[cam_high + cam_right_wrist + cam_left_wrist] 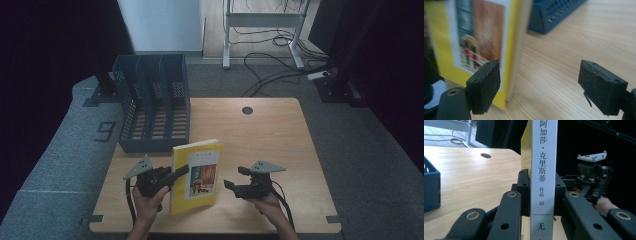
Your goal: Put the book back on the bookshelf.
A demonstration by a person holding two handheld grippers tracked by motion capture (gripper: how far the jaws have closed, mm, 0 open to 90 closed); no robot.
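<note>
High view — left gripper (181,172) clamps yellow book (196,175) upright at its spine; right gripper (234,178) gapes beside it.

A yellow paperback book (196,176) stands upright on the wooden surface (270,135), near its front edge, its bottom edge resting on the wood. The front cover is yellow with a white panel bearing a picture of a reddish-brown building front and a small line of print above it. The spine is white with black Chinese characters running down it and the number 10 partway down. The cover faces the right gripper (235,181), and the pale page edges show at the side away from the spine. The book is closed, and the left gripper (181,172) clamps it across the spine.
</note>
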